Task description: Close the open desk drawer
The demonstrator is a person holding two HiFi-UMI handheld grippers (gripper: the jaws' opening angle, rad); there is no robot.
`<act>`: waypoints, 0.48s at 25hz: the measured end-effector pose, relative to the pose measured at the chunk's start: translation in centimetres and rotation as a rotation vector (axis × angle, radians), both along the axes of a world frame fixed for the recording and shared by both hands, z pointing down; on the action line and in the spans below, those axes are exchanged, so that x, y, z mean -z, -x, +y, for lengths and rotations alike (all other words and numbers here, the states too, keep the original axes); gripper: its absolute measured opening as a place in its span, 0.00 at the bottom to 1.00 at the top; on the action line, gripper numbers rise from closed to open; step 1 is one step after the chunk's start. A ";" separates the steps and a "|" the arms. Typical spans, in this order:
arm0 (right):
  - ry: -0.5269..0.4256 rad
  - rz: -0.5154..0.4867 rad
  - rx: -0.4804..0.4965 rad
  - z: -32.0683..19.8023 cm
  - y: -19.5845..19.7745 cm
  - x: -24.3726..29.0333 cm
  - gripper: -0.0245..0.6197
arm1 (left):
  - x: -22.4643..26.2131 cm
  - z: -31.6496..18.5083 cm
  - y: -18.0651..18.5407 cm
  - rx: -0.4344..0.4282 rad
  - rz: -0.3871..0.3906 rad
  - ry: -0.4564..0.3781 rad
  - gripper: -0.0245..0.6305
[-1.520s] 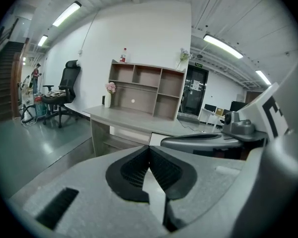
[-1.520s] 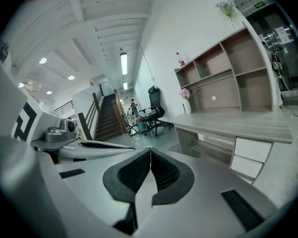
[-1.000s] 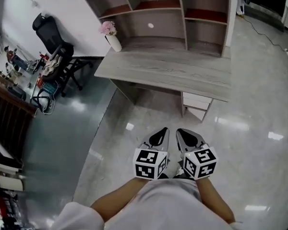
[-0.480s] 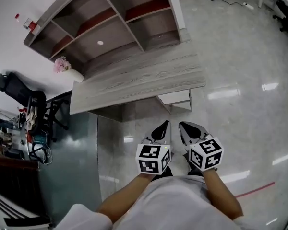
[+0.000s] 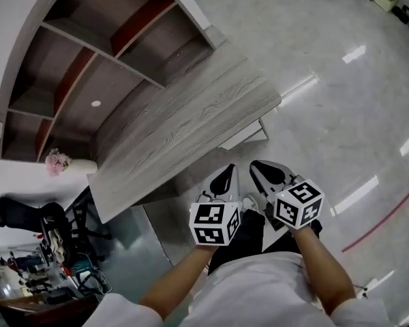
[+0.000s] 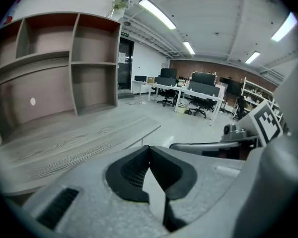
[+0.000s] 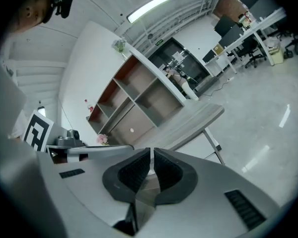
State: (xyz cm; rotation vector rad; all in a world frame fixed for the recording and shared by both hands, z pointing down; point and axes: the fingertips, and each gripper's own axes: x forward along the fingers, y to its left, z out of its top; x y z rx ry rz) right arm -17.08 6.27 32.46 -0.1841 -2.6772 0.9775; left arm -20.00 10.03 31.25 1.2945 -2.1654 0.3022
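Head view, looking steeply down. The left gripper [image 5: 223, 184] and the right gripper [image 5: 266, 176] are held side by side in front of the person's body. The fingers of each are closed together with nothing between them, as each gripper's own view confirms.

The drawer [image 5: 244, 136] shows as a pale front jutting out from under the near corner of the grey wood-grain worktop [image 5: 184, 125], which carries an empty shelf unit [image 5: 88, 67] at its far side. It lies ahead of both pairs of fingers, up the picture and roughly on the line between them. Neither gripper touches it, and neither is clearly the nearer.

The drawer front's long axis runs parallel to the worktop's near edge, slanting from lower left to upper right. Closing it therefore appears to call for a push square to that front, up and to the left, under the worktop. Both grippers seem equally placed to deliver it.
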 end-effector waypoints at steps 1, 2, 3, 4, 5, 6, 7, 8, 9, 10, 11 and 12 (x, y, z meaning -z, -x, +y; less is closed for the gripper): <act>0.018 -0.007 -0.022 0.2 0.5 -0.6 0.04 | -0.7 0.2 0.3 -0.021 0.005 0.008 0.04; 0.032 -0.015 -0.045 0.2 1.0 -1.2 0.04 | -1.4 0.3 0.6 -0.041 0.010 0.015 0.04; 0.043 -0.027 -0.068 0.2 1.4 -1.7 0.04 | -2.0 0.3 0.9 -0.059 0.010 0.019 0.04; 0.054 -0.042 -0.091 0.0 1.7 -2.3 0.04 | -2.6 0.3 1.1 -0.078 0.006 0.020 0.04; 0.065 -0.058 -0.113 -0.1 2.2 -2.9 0.04 | -3.1 0.2 1.5 -0.097 -0.001 0.018 0.04; 0.077 -0.073 -0.134 -0.2 2.7 -3.6 0.04 | -3.7 0.0 1.9 -0.114 -0.005 0.017 0.04; 0.091 -0.084 -0.156 -0.3 3.2 -4.3 0.04 | -4.3 0.0 2.4 -0.130 -0.005 0.018 0.04; 0.109 -0.091 -0.179 -0.3 3.6 -5.2 0.04 | -4.9 0.0 2.7 -0.146 -0.002 0.024 0.04; 0.128 -0.095 -0.203 -0.2 3.8 -6.1 0.04 | -5.6 0.0 2.9 -0.161 0.001 0.033 0.04; 0.147 -0.100 -0.229 -0.2 4.0 -7.0 0.04 | -6.2 0.1 3.1 -0.177 0.000 0.044 0.04; 0.164 -0.106 -0.257 -0.4 4.3 -8.0 0.04 | -6.7 0.1 3.4 -0.195 -0.006 0.051 0.04; 0.180 -0.113 -0.287 -0.6 4.6 -8.9 0.04 | -7.1 -0.1 3.8 -0.215 -0.014 0.057 0.04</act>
